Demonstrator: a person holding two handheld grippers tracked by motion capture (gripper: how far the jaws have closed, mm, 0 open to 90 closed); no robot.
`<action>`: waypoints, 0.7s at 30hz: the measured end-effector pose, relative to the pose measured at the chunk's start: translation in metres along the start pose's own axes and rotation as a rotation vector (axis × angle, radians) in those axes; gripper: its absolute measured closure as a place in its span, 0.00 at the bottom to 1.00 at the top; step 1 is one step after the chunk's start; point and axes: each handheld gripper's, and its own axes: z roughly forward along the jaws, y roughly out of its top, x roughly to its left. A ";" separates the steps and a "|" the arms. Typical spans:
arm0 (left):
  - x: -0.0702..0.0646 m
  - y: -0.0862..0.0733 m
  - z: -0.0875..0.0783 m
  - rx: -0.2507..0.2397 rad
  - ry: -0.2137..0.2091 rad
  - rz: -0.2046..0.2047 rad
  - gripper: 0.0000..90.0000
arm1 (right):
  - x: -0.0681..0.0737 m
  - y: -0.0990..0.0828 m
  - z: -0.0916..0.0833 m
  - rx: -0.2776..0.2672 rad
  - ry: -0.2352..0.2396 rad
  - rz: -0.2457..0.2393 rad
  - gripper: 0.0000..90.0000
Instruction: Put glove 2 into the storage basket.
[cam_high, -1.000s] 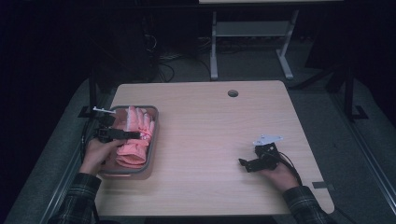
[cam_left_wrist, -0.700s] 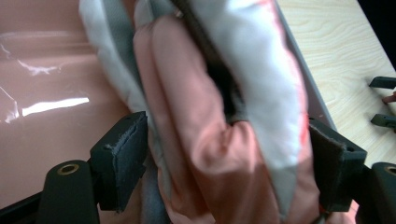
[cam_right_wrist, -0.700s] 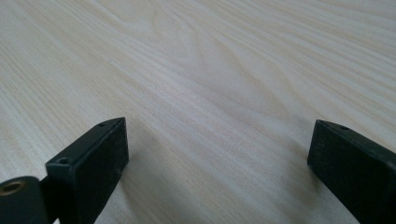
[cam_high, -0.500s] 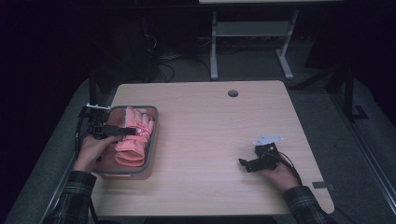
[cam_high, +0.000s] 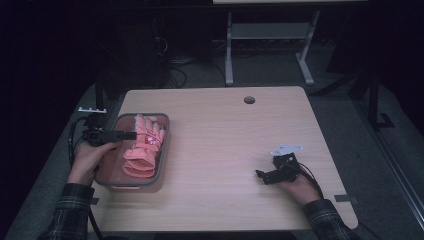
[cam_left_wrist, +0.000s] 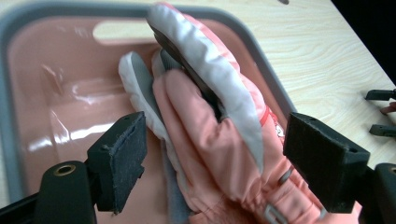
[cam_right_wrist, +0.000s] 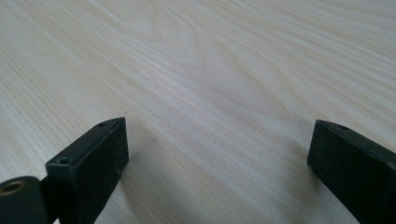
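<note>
From above, pink gloves (cam_high: 144, 146) lie in a grey-rimmed tray (cam_high: 163, 150) at the table's left; the left gripper (cam_high: 129, 135) hovers level over them, its jaws having just been opening, so the placing step looks finished and withdrawing seems next. Left gripper view: jaws wide, gloves (cam_left_wrist: 210, 140) between them, untouched. Right gripper view: jaws spread, empty, over bare table (cam_right_wrist: 210, 70).

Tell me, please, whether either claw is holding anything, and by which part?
Nothing is held. The left claw stands open around the pink gloves in the tray; the right claw is open over the bare table.
</note>
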 end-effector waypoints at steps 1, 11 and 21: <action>-0.001 0.000 -0.002 -0.010 -0.002 0.007 0.23 | 0.000 0.000 0.000 0.000 0.000 0.000 0.05; -0.022 0.006 -0.018 -0.086 -0.012 0.128 0.23 | 0.000 0.000 0.000 0.001 -0.001 0.001 0.05; -0.053 0.014 -0.022 -0.121 -0.042 0.218 0.23 | 0.001 -0.001 -0.001 0.009 0.000 0.005 0.03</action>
